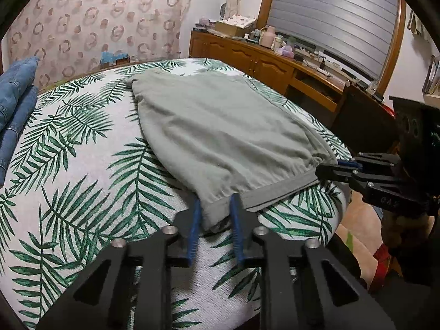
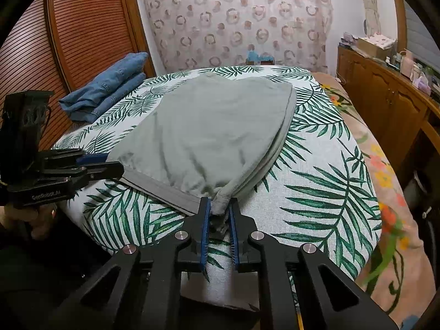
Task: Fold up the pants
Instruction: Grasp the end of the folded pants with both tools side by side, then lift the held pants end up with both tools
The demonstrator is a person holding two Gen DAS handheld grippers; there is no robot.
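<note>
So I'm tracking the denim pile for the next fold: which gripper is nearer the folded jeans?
Left. The left gripper grips the grey pants' near corner on the jeans' side; the right gripper grips the corner farther from them.

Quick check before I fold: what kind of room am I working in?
Most likely a home bedroom: the grey pants lie on a leaf-print bed cover, folded jeans sit beside a louvred wooden door, with a cluttered wooden sideboard.

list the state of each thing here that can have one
grey pants: folded, flat on the leaf-print cover, near edge pinched at both corners
left gripper: shut on the pants' left corner
right gripper: shut on the right corner
jeans: folded, lying at the far left
</note>
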